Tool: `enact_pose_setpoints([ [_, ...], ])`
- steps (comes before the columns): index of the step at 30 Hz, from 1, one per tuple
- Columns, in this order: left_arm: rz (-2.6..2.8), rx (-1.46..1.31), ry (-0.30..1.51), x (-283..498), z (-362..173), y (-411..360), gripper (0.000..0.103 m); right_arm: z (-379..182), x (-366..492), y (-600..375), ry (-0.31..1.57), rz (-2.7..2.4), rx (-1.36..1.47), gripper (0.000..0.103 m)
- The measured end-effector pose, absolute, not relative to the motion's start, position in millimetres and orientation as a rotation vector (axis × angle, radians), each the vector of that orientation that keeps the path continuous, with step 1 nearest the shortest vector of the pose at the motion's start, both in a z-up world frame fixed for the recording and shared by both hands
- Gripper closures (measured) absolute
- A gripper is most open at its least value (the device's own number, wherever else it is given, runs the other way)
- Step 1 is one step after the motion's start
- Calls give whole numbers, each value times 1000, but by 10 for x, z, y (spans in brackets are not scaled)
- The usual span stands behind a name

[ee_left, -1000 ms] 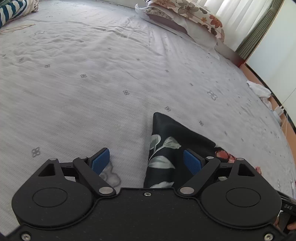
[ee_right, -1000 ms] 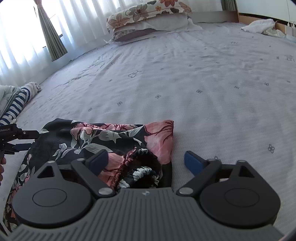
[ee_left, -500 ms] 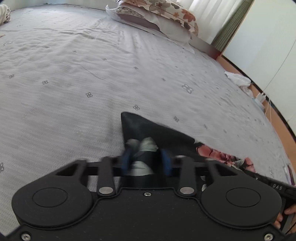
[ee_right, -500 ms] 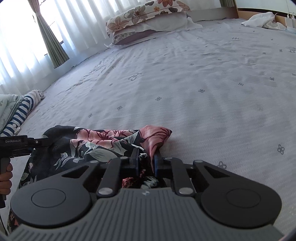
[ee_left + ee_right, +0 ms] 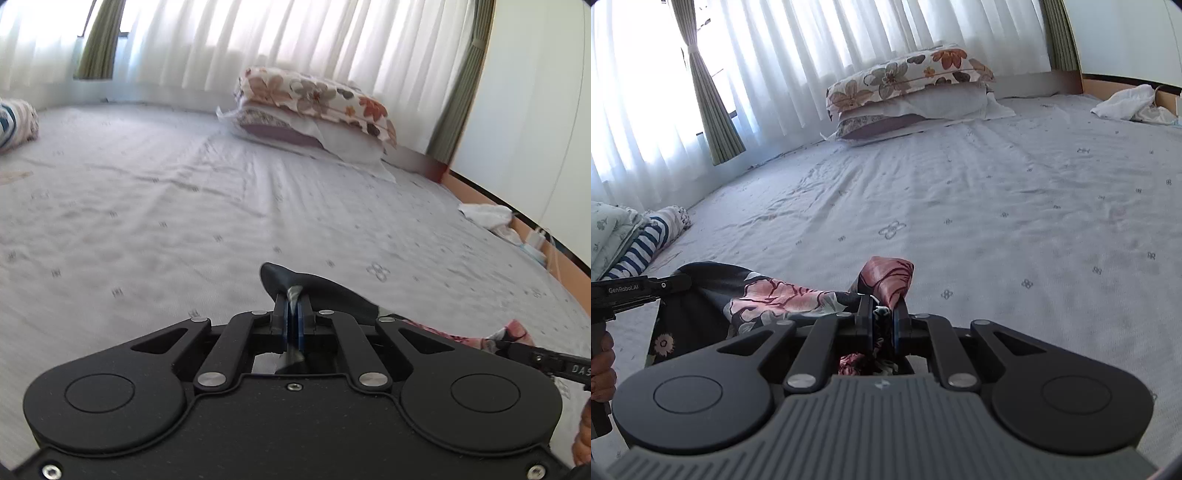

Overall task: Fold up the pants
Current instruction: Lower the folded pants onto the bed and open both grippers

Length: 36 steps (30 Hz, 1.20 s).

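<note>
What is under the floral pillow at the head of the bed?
The floral pillow lies on a white pillow, with a mauve-edged one lowest. Whatever lies under that stack is covered.

Grey patterned bedsheet [image 5: 997, 192], stacked floral pillows [image 5: 908, 92], backlit white curtains [image 5: 229, 44], green drapes [image 5: 713, 110].

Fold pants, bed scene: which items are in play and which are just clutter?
In play:
- floral pants
- left hand-held gripper, shut on the pants
- right hand-held gripper, shut on the pants
- bed sheet as work surface

Clutter:
- stacked pillows
- striped folded fabric
- white cloth at the bed's edge
- curtains
</note>
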<state>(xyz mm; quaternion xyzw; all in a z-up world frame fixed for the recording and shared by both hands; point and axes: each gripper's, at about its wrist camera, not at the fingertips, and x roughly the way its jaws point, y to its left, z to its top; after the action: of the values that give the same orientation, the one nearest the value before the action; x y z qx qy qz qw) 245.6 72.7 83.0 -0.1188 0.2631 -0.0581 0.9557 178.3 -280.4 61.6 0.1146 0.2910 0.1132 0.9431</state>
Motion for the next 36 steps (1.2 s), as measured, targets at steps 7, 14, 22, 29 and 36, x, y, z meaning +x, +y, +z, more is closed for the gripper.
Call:
enact_pose_setpoints([
  [7,9,-118,590,2613,709,646,66,526,2022,-2715,610,141,188,31],
  [14,-13,-14,632,2313,663,487,31,564,1817,-2696,596,130,148,24],
  [22,-28,-83,695,1875,653,427,19,626,1273,-2546,547,128,90,14],
  [29,-30,-87,755,1311,548,313,17,507,615,-2398,514,78,35,12],
  [36,-36,-140,789,806,448,269,14,403,88,-2367,511,47,69,11],
])
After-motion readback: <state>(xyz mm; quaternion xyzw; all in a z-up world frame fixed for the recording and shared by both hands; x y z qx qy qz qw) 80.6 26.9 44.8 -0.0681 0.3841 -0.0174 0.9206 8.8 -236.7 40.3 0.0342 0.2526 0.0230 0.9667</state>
